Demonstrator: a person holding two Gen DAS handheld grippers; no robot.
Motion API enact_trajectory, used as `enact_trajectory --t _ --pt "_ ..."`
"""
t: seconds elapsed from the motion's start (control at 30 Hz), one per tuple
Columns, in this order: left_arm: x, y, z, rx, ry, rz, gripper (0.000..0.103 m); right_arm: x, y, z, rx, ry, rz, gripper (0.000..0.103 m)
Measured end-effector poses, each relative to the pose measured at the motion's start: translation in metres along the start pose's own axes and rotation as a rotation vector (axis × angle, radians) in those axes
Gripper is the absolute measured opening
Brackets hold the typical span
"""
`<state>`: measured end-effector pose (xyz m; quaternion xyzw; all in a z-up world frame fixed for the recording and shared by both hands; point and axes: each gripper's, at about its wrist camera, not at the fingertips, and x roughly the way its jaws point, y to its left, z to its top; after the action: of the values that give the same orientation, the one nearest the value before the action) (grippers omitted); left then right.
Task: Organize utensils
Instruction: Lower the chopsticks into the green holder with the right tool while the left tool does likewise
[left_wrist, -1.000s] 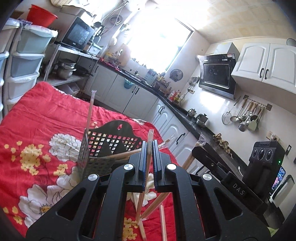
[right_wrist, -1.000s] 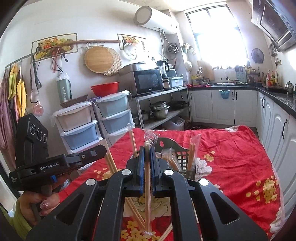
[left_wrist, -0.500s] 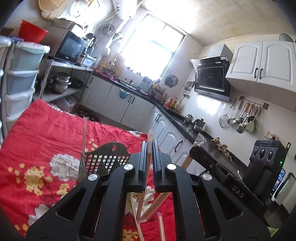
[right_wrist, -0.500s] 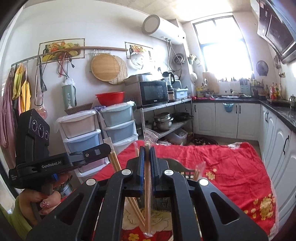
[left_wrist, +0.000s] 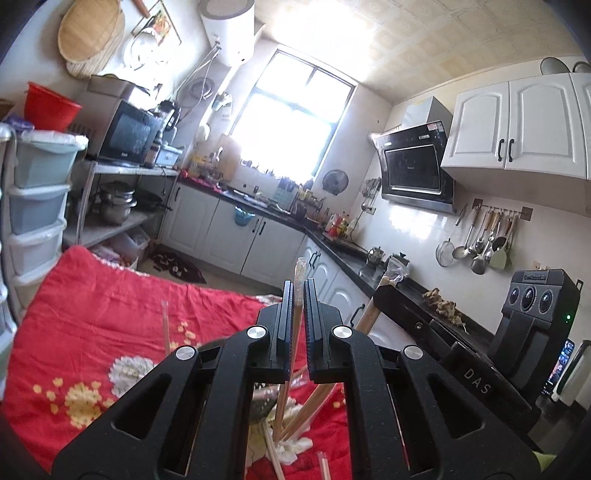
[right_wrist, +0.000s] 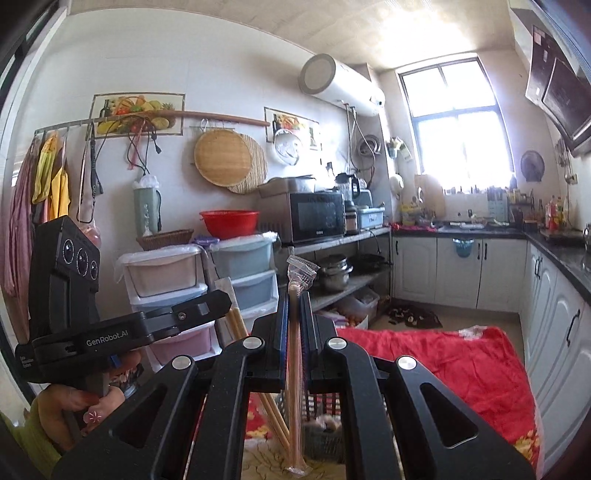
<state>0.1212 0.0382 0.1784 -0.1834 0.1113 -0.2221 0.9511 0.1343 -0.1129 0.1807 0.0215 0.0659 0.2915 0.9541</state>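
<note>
My left gripper (left_wrist: 298, 291) is shut on a plastic-wrapped pair of chopsticks (left_wrist: 291, 350) and holds it upright above the red floral cloth (left_wrist: 92, 314). My right gripper (right_wrist: 294, 301) is shut on another wrapped pair of chopsticks (right_wrist: 294, 369), also upright. The right gripper (left_wrist: 424, 325) shows at the right of the left wrist view, and the left gripper (right_wrist: 207, 306) at the left of the right wrist view. The dark mesh utensil basket (right_wrist: 325, 432) sits low, mostly hidden behind my right jaws. More wrapped chopsticks (left_wrist: 273, 454) lie on the cloth below.
A thin wrapped stick (left_wrist: 165, 325) stands up at the left over the cloth. Stacked plastic drawers (right_wrist: 236, 280) and a shelf with a microwave (right_wrist: 317, 218) stand beyond the table. White cabinets (right_wrist: 480, 273) and a dark counter run along the far wall.
Both grippers have risen and tilted upward with their chopsticks. The basket has dropped almost out of the left wrist view, and more wall and ceiling show.
</note>
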Motion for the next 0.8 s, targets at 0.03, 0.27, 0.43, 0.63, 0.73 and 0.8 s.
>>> enact_trajectory --t 0.03,0.27,0.43,0.63,0.73,0.8 --pt "0.0 -0.001 0.004 0.006 -0.007 0.005 0.003 0.001 0.001 0.003 -0.005 -0.007 0.001 0.006" --pt "0.005 -0.002 0.024 0.034 -0.035 0.035 0.003 0.009 0.003 0.018 -0.03 -0.037 0.002 0.006" --pt "0.014 0.004 0.034 0.04 -0.036 0.072 0.003 0.02 -0.001 0.025 -0.031 -0.044 -0.01 0.006" --pt "0.024 0.011 0.043 0.033 -0.045 0.094 0.003 0.039 -0.015 0.031 -0.003 -0.045 -0.023 0.006" --pt "0.027 0.015 0.045 0.041 -0.061 0.117 0.003 0.047 -0.022 0.03 0.007 -0.044 -0.025 0.006" --pt "0.028 0.015 0.044 0.048 -0.078 0.136 0.003 0.051 -0.025 0.029 0.01 -0.045 -0.027 0.006"
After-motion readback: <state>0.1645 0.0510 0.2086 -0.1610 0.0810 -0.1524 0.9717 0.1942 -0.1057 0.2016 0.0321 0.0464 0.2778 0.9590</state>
